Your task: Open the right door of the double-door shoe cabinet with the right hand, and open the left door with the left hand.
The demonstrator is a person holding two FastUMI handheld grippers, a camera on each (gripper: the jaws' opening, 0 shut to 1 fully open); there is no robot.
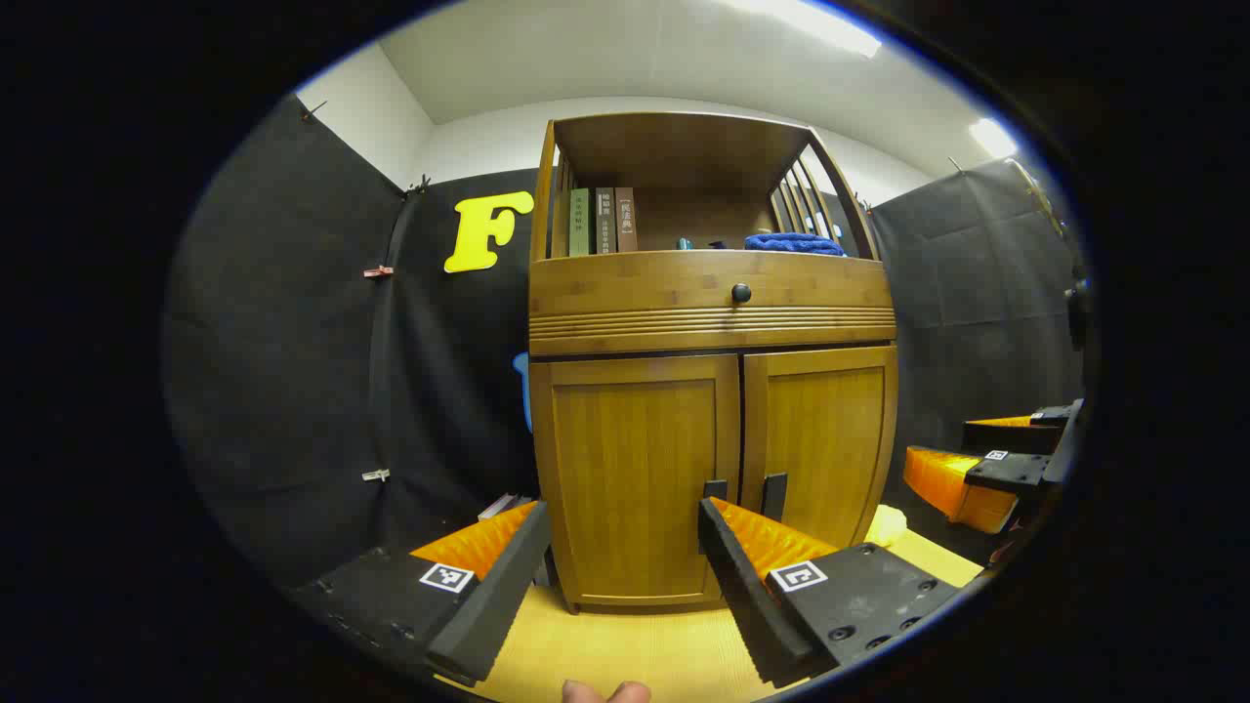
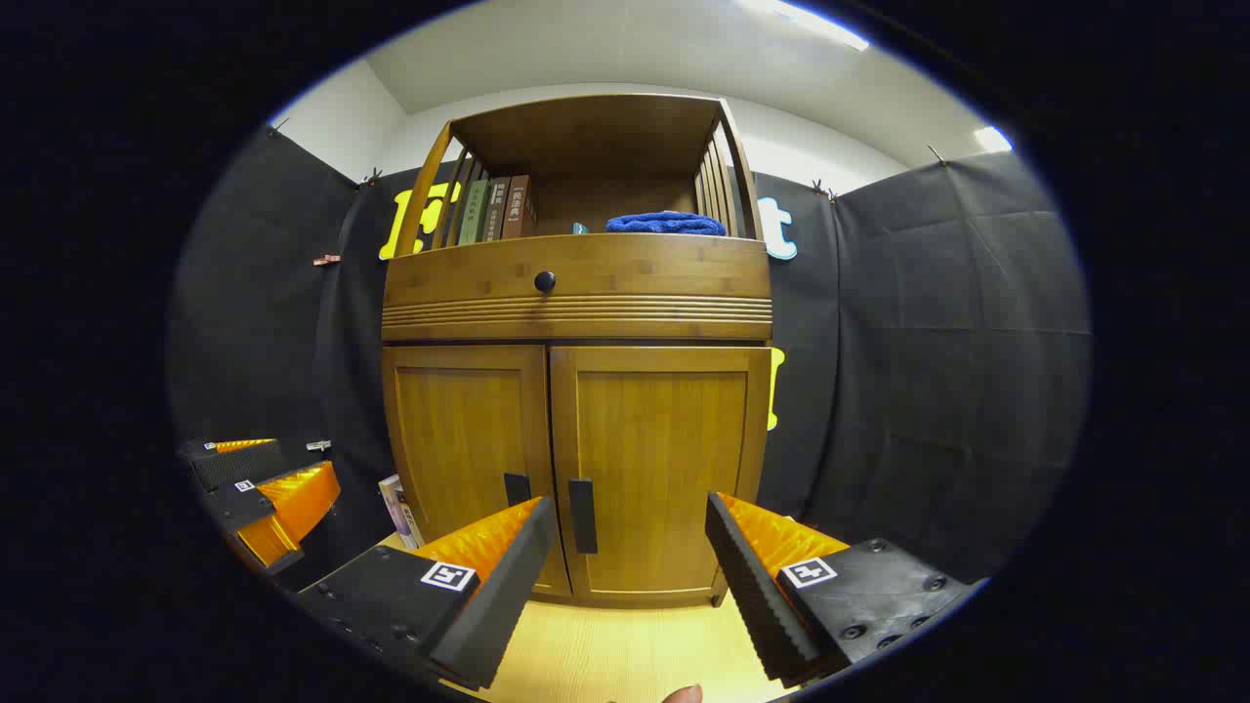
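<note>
Facing a closed shoe cabinet (image 1: 708,391) that stands on the yellow floor (image 1: 625,649) before the black cloth wall, both grippers gape apart and hold nothing.

Its open top shelf (image 2: 586,210) holds upright books (image 2: 498,208) at the left and a folded blue towel (image 2: 666,224) to the right; below are a knobbed drawer (image 2: 576,283), the shut left door (image 1: 635,469) and right door (image 2: 656,469), with the left gripper (image 1: 615,576) and right gripper (image 2: 625,576) short of the dark handles (image 2: 582,515).
</note>
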